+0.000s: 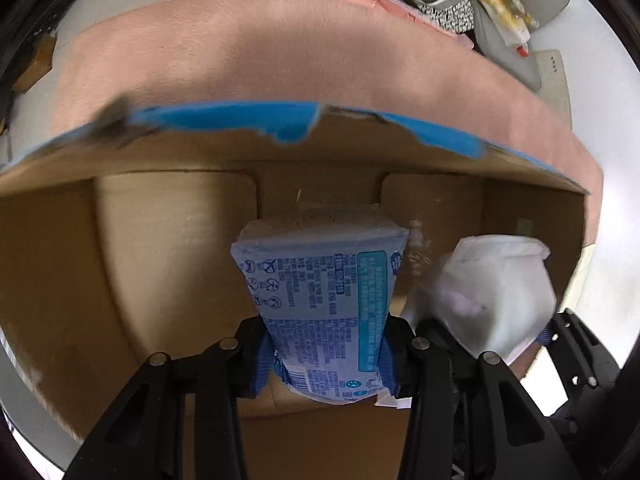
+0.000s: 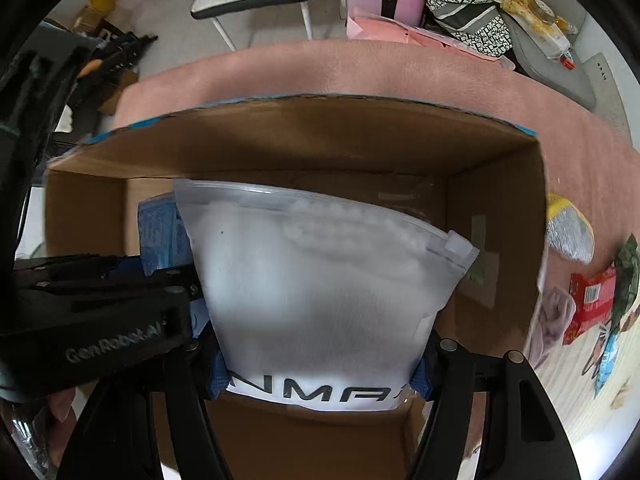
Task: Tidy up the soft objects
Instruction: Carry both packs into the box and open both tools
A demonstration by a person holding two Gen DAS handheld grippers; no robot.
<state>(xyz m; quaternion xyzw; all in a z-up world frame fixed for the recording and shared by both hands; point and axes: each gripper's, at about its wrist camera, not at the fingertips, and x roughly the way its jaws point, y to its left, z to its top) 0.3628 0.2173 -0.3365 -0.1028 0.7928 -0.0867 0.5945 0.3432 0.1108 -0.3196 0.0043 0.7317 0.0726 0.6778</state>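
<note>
Tissue pack gripped left; zip bag gripped right.

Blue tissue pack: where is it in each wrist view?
Left wrist: blue tissue pack sits centre frame, clamped in the left gripper.
Right wrist: only a sliver of it at centre-left, behind the white zip bag.
Shared landmark: the cardboard box.

One cardboard box, one blue tissue pack, one white zip bag.
</note>
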